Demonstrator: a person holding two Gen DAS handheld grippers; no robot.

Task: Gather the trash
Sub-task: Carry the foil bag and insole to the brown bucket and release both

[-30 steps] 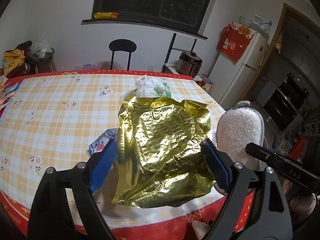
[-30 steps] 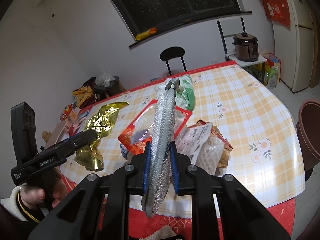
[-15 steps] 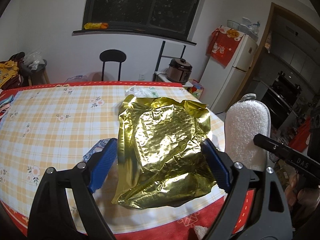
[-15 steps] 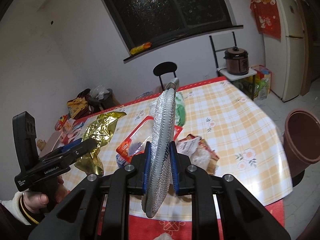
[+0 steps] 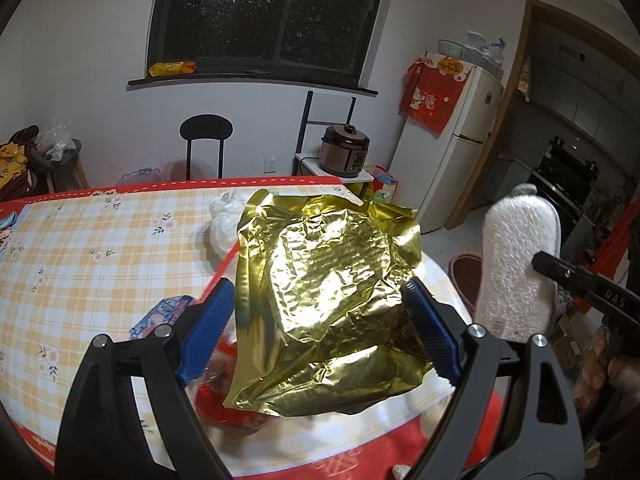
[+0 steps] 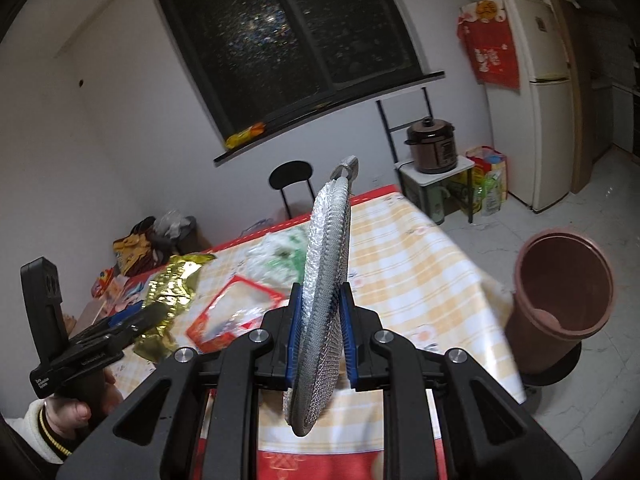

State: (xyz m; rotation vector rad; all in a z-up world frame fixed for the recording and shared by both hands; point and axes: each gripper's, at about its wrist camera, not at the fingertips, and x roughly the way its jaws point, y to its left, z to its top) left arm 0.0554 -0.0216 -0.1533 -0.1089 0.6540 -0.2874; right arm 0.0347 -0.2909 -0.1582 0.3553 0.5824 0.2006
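A crumpled gold foil bag hangs above the table's near edge, spanning the wide gap between the blue pads of my left gripper, which is shut on it. The right wrist view shows that left gripper low on the left, with the gold foil bag at its tip. My right gripper is shut on a flat silver mesh scouring pad, held upright and edge-on. The scouring pad's white fuzzy face shows at right in the left wrist view. A brown trash bin stands on the floor past the table's right end.
The table has an orange checked cloth with a red border. On it lie a red-framed clear packet, a white and green plastic bag and a blue packet. Behind it are a black chair, a rice cooker and a fridge.
Both grippers have swung right along the table's front edge and risen a little, carrying the gold bag and the pad. The brown bin now shows large in the right wrist view.
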